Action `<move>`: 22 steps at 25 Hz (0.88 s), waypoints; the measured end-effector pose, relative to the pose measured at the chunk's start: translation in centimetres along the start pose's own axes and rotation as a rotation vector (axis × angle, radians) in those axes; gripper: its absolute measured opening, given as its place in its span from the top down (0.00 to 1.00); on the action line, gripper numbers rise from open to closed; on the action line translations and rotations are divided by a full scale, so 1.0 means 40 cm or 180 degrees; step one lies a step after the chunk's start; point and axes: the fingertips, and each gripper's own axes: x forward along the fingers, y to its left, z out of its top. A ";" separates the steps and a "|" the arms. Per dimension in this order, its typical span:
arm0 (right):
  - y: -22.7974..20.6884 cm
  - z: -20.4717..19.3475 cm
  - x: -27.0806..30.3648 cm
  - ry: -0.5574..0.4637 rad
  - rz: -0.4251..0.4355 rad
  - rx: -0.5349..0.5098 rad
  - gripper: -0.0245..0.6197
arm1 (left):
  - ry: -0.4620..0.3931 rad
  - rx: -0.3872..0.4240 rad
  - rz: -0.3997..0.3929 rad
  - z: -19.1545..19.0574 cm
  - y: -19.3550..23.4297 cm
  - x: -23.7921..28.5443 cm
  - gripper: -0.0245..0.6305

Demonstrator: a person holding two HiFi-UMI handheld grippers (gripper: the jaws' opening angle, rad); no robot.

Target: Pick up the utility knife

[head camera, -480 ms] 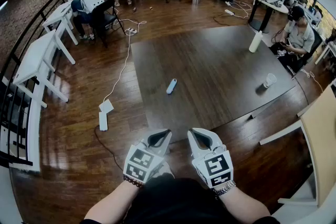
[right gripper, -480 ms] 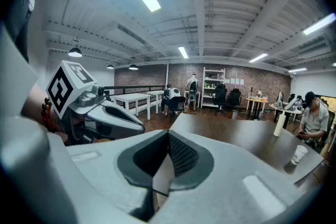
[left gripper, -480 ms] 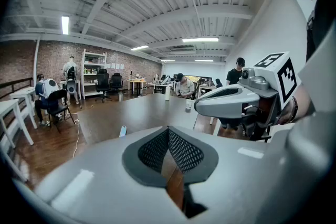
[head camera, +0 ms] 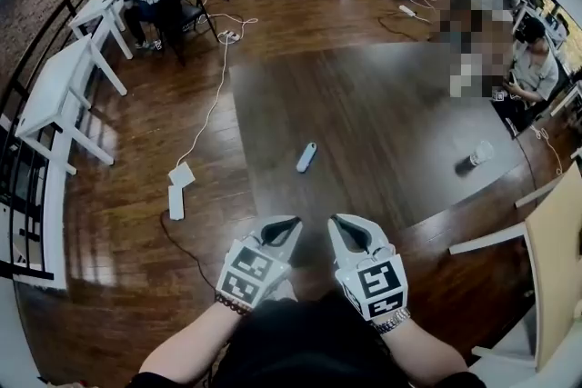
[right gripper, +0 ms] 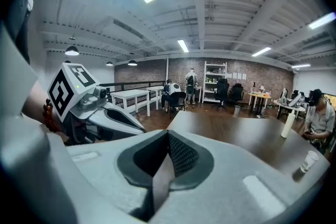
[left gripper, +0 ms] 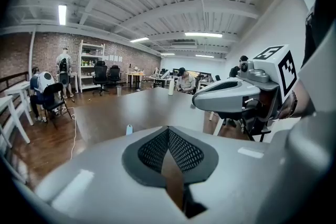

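Light-blue oblong utility knife (head camera: 306,156) lies flat mid dark wooden tabletop (head camera: 391,104), ahead of both grippers and well apart from them. Left gripper (head camera: 287,226) has jaws together, nothing between. Right gripper (head camera: 340,224) likewise pressed closed, empty. Both hover side by side at near tabletop edge. Judgement: knife not lifted or held; scene fits approach before grasp, or knife set back down.

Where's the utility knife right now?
In the head view, the utility knife lies alone on the left part of the dark table, ahead of the left gripper and right gripper, far left of the cup.
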 end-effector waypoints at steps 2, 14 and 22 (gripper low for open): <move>-0.014 -0.008 0.019 0.0037 0.0029 0.0024 0.97 | 0.0059 -0.0032 0.0010 -0.011 0.015 0.022 0.93; -0.197 -0.024 0.158 0.0253 0.0586 -0.0037 0.97 | 0.0422 -0.0332 0.0425 -0.005 0.135 0.238 0.85; -0.313 -0.059 0.260 0.0441 0.1171 -0.0162 0.97 | 0.0859 -0.0547 0.0866 -0.064 0.258 0.402 0.76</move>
